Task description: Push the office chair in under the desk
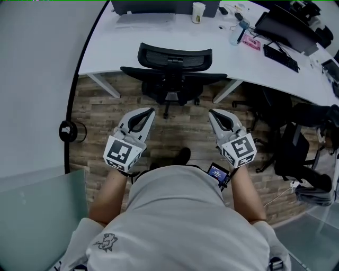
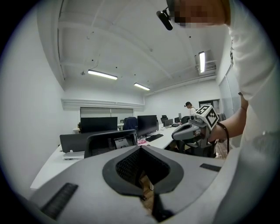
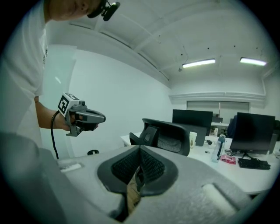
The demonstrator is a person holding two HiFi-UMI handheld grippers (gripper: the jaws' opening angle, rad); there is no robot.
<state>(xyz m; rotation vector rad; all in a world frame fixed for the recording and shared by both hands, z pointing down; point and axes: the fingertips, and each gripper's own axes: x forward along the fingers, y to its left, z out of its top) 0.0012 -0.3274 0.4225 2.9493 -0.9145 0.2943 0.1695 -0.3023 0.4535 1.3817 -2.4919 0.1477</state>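
Note:
A black mesh-backed office chair stands at the curved white desk, its seat partly under the top and its back towards me. My left gripper and right gripper are both shut and hold nothing. They hover side by side over the wooden floor, short of the chair back and apart from it. In the left gripper view the chair back rises just beyond the shut left gripper, and the right gripper shows alongside. In the right gripper view the chair stands ahead of the right gripper.
A cup, a bottle, a keyboard and monitors are on the desk. More black chairs crowd the right side. A grey partition wall and a glass panel bound the left.

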